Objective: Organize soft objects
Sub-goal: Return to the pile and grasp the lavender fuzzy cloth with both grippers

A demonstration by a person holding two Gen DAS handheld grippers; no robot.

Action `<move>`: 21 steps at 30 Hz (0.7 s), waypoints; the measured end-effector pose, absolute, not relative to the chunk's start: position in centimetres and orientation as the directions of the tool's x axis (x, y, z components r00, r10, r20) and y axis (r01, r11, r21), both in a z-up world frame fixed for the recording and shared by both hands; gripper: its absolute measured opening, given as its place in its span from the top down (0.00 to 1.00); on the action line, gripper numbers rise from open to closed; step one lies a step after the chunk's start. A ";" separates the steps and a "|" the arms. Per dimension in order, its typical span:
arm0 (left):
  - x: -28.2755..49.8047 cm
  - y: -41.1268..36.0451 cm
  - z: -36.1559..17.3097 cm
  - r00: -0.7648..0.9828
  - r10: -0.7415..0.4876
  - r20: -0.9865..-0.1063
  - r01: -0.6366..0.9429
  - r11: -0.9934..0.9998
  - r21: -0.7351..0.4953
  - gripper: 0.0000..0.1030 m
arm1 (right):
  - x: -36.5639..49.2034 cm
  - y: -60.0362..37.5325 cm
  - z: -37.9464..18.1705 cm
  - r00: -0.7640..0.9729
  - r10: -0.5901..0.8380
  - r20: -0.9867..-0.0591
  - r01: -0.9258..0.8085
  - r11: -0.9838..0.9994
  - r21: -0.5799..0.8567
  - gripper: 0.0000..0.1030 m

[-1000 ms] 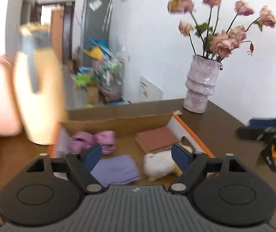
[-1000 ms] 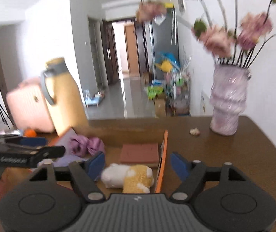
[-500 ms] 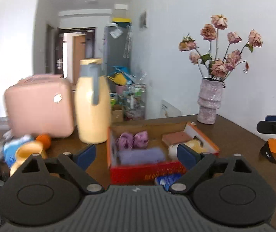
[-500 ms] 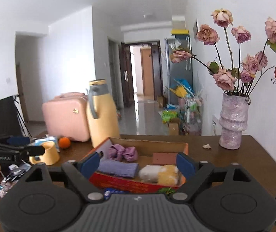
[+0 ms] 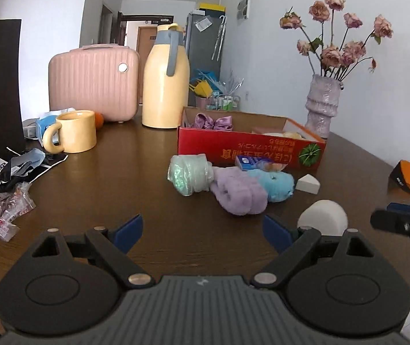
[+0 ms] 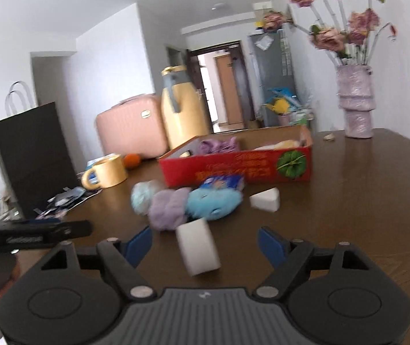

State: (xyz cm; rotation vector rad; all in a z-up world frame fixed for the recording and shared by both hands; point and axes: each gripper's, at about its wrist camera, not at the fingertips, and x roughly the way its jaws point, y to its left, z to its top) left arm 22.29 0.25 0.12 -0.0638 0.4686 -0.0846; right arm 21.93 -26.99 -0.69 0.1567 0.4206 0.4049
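Now that both grippers have pulled back from the box [image 5: 249, 146], the left gripper [image 5: 202, 230] and right gripper [image 6: 205, 240] hang wide and empty; loose soft toys [image 5: 239, 192] lie on the table just before it, so more sorting remains.

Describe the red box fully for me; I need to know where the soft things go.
The red box is a shallow open-topped cardboard carton, red outside, plain brown inside, with upside-down yellow lettering and a green round emblem on its front. It sits flat on the brown table, right of the yellow jug. Inside show a purple bow and pale plush. A blue packet leans against its front.
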 end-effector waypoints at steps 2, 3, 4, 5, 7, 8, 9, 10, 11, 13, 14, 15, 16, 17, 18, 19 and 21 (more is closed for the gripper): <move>22.7 0.2 0.0 0.891 -0.092 -0.445 0.056 0.994 -0.093 0.11 | 21.9 -26.1 -1.0 0.832 0.416 -0.368 -0.364 0.909 0.205 0.24; 23.0 0.2 0.0 0.889 -0.099 -0.448 0.058 0.993 -0.104 0.11 | 22.1 -25.7 -1.1 0.835 0.408 -0.368 -0.360 0.912 0.195 0.26; 23.3 0.0 -0.1 0.886 -0.105 -0.452 0.062 0.992 -0.109 0.11 | 22.4 -25.4 -1.3 0.834 0.408 -0.371 -0.361 0.913 0.191 0.27; 23.6 -0.2 -0.3 0.883 -0.108 -0.456 0.066 0.992 -0.108 0.11 | 22.9 -25.1 -1.5 0.824 0.422 -0.379 -0.375 0.907 0.194 0.33; 24.3 -0.8 -0.7 0.880 -0.118 -0.461 0.079 0.991 -0.103 0.11 | 23.8 -24.9 -2.1 0.809 0.440 -0.389 -0.386 0.898 0.212 0.43; 24.8 -1.1 -0.9 0.878 -0.128 -0.462 0.089 0.990 -0.106 0.12 | 24.3 -25.0 -2.3 0.811 0.437 -0.389 -0.374 0.899 0.229 0.48; 25.2 -1.3 -1.0 0.876 -0.140 -0.461 0.099 0.989 -0.111 0.15 | 25.0 -25.4 -2.7 0.815 0.429 -0.389 -0.351 0.900 0.258 0.51; 25.8 -1.7 -1.1 0.876 -0.157 -0.457 0.115 0.986 -0.118 0.17 | 26.0 -25.9 -3.1 0.814 0.425 -0.395 -0.327 0.899 0.292 0.54; 26.5 -2.0 -1.2 0.875 -0.171 -0.453 0.128 0.984 -0.124 0.17 | 26.9 -26.5 -3.4 0.813 0.424 -0.399 -0.306 0.894 0.327 0.57; 28.1 -2.8 -1.4 0.871 -0.197 -0.451 0.149 0.979 -0.140 0.21 | 28.6 -28.0 -3.8 0.815 0.442 -0.374 -0.284 0.868 0.407 0.57; 29.0 -3.1 -1.6 0.867 -0.201 -0.456 0.150 0.978 -0.145 0.22 | 29.4 -28.5 -3.9 0.822 0.435 -0.368 -0.272 0.867 0.418 0.57; 29.9 -3.4 -1.7 0.863 -0.204 -0.462 0.150 0.977 -0.152 0.25 | 30.2 -28.7 -3.9 0.829 0.413 -0.376 -0.256 0.879 0.402 0.57; 30.7 -3.7 -1.9 0.860 -0.209 -0.466 0.150 0.975 -0.160 0.27 | 30.8 -28.7 -3.9 0.836 0.387 -0.389 -0.238 0.895 0.378 0.56; 31.4 -3.8 -2.0 0.856 -0.215 -0.470 0.151 0.974 -0.170 0.29 | 31.6 -28.9 -4.0 0.843 0.357 -0.402 -0.213 0.908 0.361 0.56; 32.1 -4.0 -2.2 0.850 -0.221 -0.478 0.149 0.972 -0.184 0.34 | 32.2 -29.2 -4.1 0.844 0.345 -0.411 -0.195 0.910 0.365 0.56; 32.6 -4.1 -2.3 0.845 -0.223 -0.486 0.144 0.970 -0.195 0.41 | 32.8 -29.5 -4.2 0.842 0.338 -0.420 -0.179 0.910 0.375 0.56; 33.4 -3.9 -2.7 0.835 -0.232 -0.499 0.133 0.965 -0.226 0.59 | 33.3 -29.9 -4.3 0.849 0.331 -0.411 -0.169 0.909 0.381 0.56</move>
